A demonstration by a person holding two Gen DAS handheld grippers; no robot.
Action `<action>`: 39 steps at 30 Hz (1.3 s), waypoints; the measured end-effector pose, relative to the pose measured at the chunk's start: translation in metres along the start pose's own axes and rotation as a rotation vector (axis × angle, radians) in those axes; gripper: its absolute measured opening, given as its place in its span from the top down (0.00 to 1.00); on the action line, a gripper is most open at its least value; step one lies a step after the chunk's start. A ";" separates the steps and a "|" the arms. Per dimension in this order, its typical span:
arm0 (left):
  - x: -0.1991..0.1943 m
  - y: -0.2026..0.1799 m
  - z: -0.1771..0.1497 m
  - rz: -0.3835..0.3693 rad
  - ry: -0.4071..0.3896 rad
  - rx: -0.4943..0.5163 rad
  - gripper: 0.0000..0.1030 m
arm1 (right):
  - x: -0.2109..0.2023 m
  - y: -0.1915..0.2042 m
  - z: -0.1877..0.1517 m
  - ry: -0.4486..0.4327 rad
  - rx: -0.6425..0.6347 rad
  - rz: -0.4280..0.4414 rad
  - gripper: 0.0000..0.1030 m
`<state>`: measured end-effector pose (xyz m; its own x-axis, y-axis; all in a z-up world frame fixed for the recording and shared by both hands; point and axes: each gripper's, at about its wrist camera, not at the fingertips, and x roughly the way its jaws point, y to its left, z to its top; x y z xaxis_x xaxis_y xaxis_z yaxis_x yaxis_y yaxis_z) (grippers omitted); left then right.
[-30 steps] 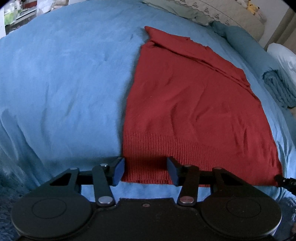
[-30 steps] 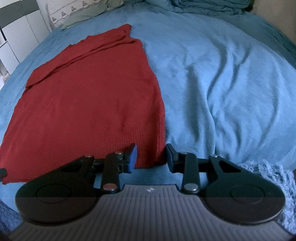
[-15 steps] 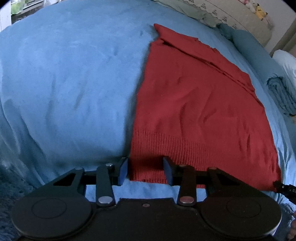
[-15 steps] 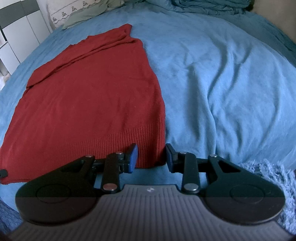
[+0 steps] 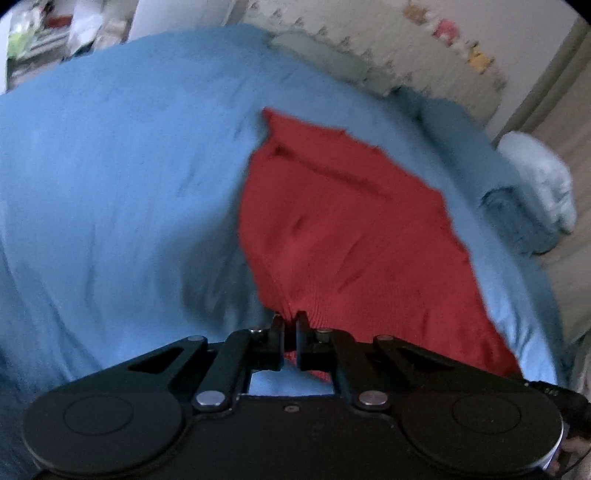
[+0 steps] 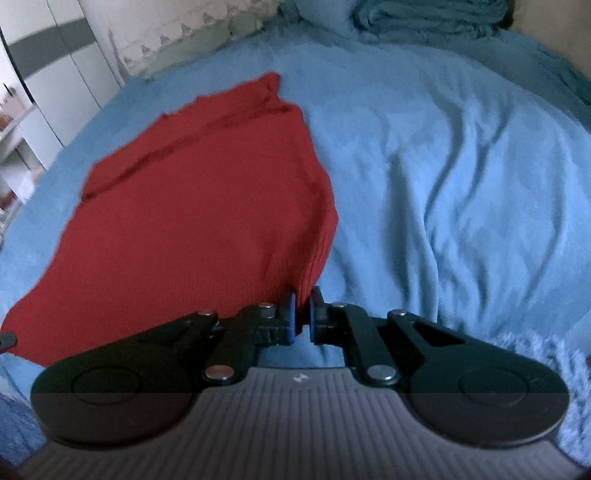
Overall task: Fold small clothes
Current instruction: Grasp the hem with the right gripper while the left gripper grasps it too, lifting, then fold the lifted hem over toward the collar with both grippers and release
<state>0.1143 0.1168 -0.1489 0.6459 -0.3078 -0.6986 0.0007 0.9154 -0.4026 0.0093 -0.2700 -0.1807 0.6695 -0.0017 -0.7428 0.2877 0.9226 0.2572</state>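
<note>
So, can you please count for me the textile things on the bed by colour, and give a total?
Red: 1, the red knit garment, its ribbed hem pinched by both grippers.
Blue: 3, the blue bedcover, the rolled blue blanket and the dark teal blanket.
Pale blue: 1, the pale blue pillow.
Total: 5

Both the left gripper (image 5: 290, 320) and right gripper (image 6: 303, 297) are now pinching the red sweater's (image 6: 192, 206) near hem corners, lifting them off the blue bedspread (image 6: 443, 166).
</note>
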 end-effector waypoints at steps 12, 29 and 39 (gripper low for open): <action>0.004 -0.034 0.160 -0.089 -0.213 -0.028 0.96 | -0.025 0.008 0.161 -0.180 0.109 0.230 0.79; 0.272 -0.029 0.310 0.155 -0.156 -0.050 0.96 | 0.264 0.068 0.362 -0.136 -0.002 0.098 0.79; 0.290 -0.011 0.301 0.249 -0.242 -0.071 0.19 | 0.317 0.075 0.355 -0.260 -0.014 0.002 0.00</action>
<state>0.5317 0.0955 -0.1693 0.7819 0.0007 -0.6233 -0.2268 0.9318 -0.2835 0.4863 -0.3386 -0.1772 0.8240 -0.0976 -0.5581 0.2779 0.9280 0.2480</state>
